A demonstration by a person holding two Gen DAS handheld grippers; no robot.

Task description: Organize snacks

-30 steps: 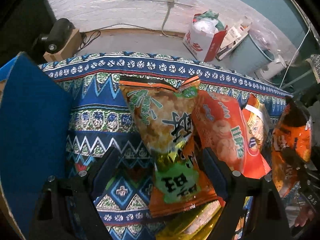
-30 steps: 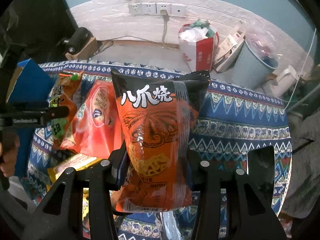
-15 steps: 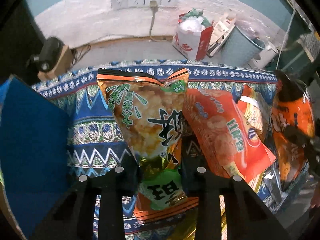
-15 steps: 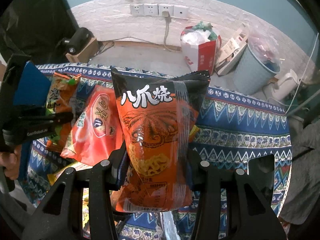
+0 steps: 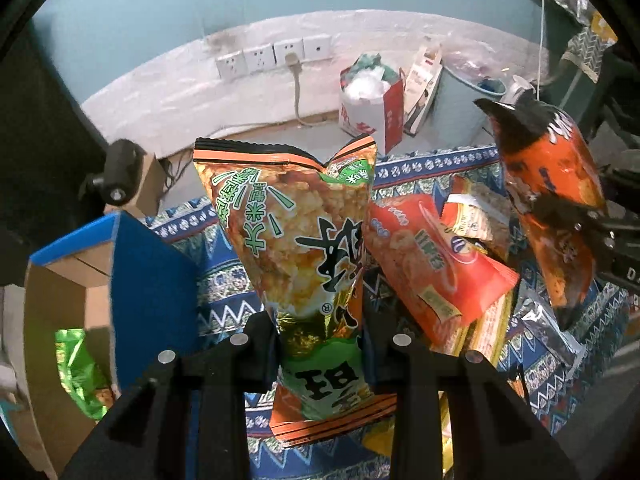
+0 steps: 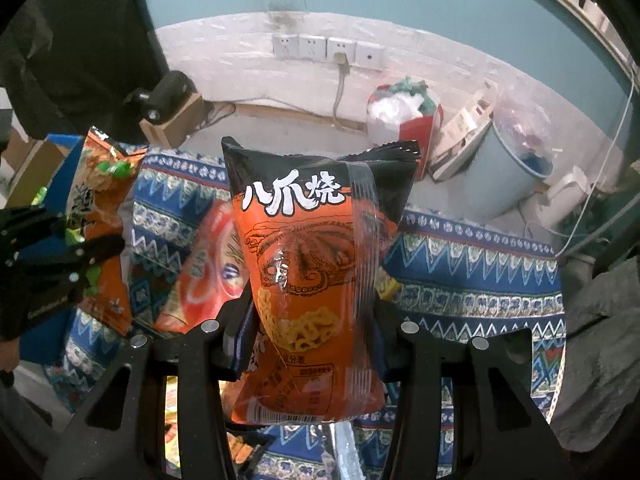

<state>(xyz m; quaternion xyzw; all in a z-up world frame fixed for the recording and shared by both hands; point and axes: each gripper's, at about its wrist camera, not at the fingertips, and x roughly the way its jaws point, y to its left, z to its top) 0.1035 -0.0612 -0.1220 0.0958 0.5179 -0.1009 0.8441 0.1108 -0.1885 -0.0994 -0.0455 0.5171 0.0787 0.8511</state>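
Both tools clamp 1 snack bag each, held upright above the tabletop.
Left tool (image 5: 320,344) pinches the rice-cracker bag (image 5: 296,248); right tool (image 6: 312,336) pinches the octopus-print bag (image 6: 316,280); more snack packets (image 5: 432,264) lie on the patterned cloth (image 6: 480,272), cardboard box (image 5: 60,300) at left.

left gripper (image 5: 320,354) pinches rice cracker bag (image 5: 296,240) upright above patterned cloth (image 5: 224,280) — open box (image 5: 100,280) to its left, snack pile (image 5: 436,264) lying on cloth to its right. right gripper (image 6: 310,344) further right, clamping octopus snack bag (image 6: 316,280) upright. behind cloth — wall sockets (image 6: 326,50), bin (image 6: 508,168).
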